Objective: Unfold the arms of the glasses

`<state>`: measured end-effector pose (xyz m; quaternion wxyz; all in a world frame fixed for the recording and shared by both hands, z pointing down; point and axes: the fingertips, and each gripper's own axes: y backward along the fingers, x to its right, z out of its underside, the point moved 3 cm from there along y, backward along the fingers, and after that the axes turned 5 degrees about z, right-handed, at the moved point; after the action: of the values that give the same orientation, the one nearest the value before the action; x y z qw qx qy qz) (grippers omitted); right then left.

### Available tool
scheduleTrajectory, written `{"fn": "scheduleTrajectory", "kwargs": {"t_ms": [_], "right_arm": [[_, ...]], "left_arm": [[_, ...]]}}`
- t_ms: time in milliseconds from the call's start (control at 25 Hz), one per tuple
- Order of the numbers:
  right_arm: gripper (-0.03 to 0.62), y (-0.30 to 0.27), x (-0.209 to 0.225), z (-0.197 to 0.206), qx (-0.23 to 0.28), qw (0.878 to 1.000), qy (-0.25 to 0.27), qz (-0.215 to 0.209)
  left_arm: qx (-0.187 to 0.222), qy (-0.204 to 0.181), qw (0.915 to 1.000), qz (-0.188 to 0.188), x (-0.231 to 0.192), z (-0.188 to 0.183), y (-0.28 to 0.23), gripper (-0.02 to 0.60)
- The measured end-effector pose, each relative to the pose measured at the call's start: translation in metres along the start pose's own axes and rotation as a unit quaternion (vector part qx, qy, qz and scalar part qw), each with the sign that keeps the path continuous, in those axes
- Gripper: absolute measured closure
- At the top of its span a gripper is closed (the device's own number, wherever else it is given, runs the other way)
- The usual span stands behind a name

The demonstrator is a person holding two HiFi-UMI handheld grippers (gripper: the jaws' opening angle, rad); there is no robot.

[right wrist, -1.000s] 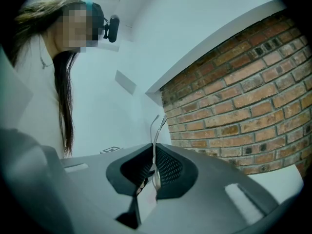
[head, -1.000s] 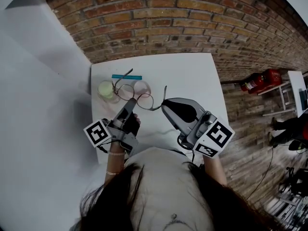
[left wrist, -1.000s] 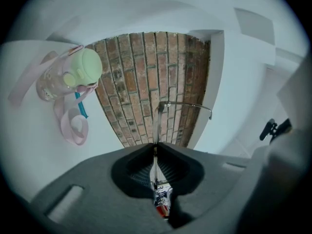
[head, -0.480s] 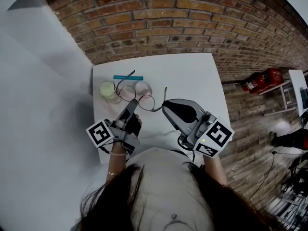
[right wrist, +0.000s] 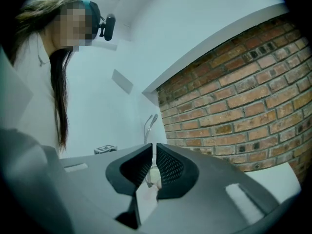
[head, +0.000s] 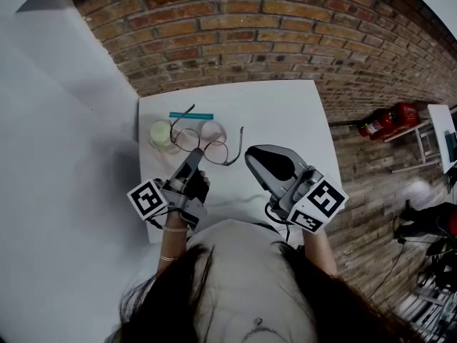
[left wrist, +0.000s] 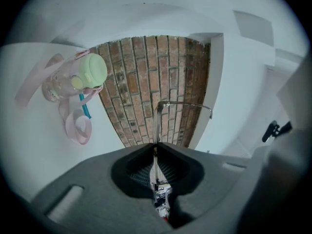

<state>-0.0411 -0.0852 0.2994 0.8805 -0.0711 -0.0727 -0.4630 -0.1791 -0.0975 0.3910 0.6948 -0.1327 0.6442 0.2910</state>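
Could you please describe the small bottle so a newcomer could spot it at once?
On the white table before the brick wall, look near the left edge. The small bottle sits there beside the glasses; its pale green cap sets it apart.

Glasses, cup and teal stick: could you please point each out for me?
glasses [head: 217, 152], head view, on a lens.
cup [head: 158, 133], head view, on its green lid.
teal stick [head: 190, 114], head view, at its middle.
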Motion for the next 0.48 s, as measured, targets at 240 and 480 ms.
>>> {"fn": "scheduleTrajectory", "kwargs": {"t_ms": [240,480], "right_arm": [[0.568,0.001,0.026,0.031,-0.049,0.996,0.018,0.067],[0.571,0.001,0.044,0.063,-0.076,0.993,-0.007,0.093]], "left_arm": [[-0.004,0.008,0.9999,0.007,0.002,0.003,-0.001,0.56],[-0.007,0.016,0.9998,0.01,0.001,0.004,0.001,0.56]]}}
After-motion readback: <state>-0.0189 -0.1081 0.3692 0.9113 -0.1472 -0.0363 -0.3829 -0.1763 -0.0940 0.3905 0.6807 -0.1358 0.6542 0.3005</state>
